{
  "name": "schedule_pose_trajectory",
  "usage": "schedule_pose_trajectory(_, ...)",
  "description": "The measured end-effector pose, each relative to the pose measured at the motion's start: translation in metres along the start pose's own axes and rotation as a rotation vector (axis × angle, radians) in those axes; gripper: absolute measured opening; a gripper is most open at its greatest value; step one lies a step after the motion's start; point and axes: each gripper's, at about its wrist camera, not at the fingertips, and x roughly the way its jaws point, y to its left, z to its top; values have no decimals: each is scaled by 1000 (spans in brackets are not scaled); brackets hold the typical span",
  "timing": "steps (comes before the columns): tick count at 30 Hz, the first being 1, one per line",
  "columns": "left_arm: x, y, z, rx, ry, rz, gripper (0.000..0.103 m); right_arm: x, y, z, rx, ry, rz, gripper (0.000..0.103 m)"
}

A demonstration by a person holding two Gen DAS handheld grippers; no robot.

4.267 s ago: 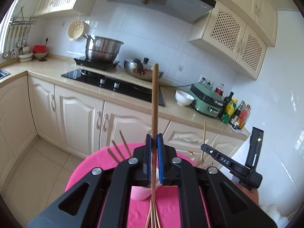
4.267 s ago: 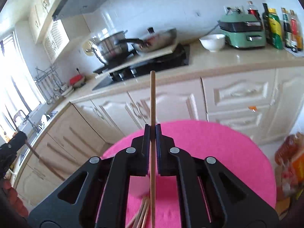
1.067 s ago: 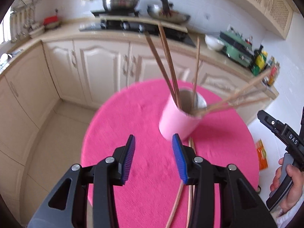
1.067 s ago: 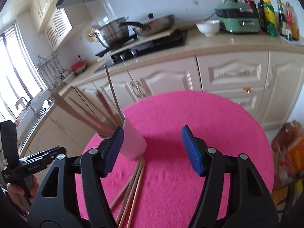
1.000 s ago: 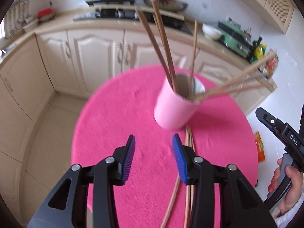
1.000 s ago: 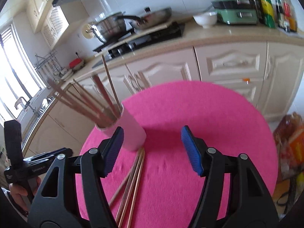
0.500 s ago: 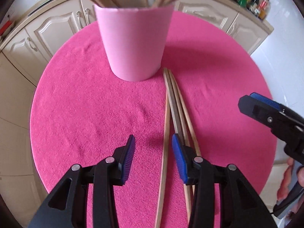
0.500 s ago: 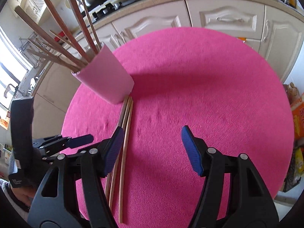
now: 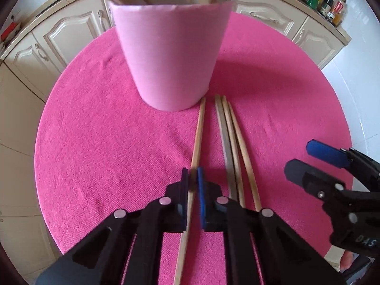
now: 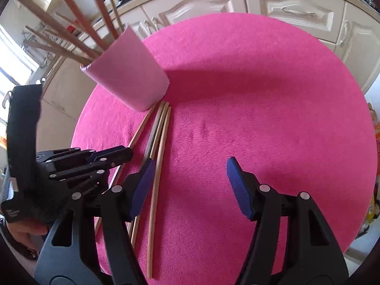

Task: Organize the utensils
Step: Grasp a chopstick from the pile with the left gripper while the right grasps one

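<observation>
We are working at the pick-up of one chopstick (image 9: 198, 128) from the pink cloth (image 9: 99, 142), with the left gripper (image 9: 193, 182) clamped shut on it, the pads pinching the stick partway along its length while it lies flat; the right gripper (image 10: 187, 185) is hanging with its jaws spread wide and nothing between them, its left pad just beside the three chopsticks (image 10: 158, 142) left lying together.

To do this step well, we judge that we should be lifting straight up first, so the far tip clears the base of the pink cup (image 9: 171, 47) that it is almost touching; then we should be tipping the stick upright before lowering it among the sticks already fanning out of the cup, watching that it is not slipping in so thin a pinch.

The held chopstick is lying with its long axis running from the gripper away toward the cup, its far end pointing at the cup's foot; the other three are lying nearly parallel to it, just to its right, converging slightly toward the cup.
</observation>
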Motion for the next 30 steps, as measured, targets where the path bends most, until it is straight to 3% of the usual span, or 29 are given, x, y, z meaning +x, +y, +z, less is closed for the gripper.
schedule_pose_trajectory(1,-4,4,-5,-9,-2,1,8,2,4,2,-11,10,-1,61)
schedule_pose_trajectory(4,-12,14,-17,-44,-10,-4,7,12,14,6,-39,58,-11,34)
schedule_pose_trajectory(8,-24,28,-31,-89,-21,-26,7,27,30,12,-76,123,-22,29)
schedule_pose_trajectory(16,-41,39,-34,-122,-70,14,6,41,46,20,-99,189,-48,12)
schedule_pose_trajectory(25,-63,42,-32,-124,-134,75,6,53,59,33,-136,246,-114,9)
schedule_pose_trajectory(30,-71,38,-27,-123,-168,83,6,50,57,34,-142,225,-81,8)
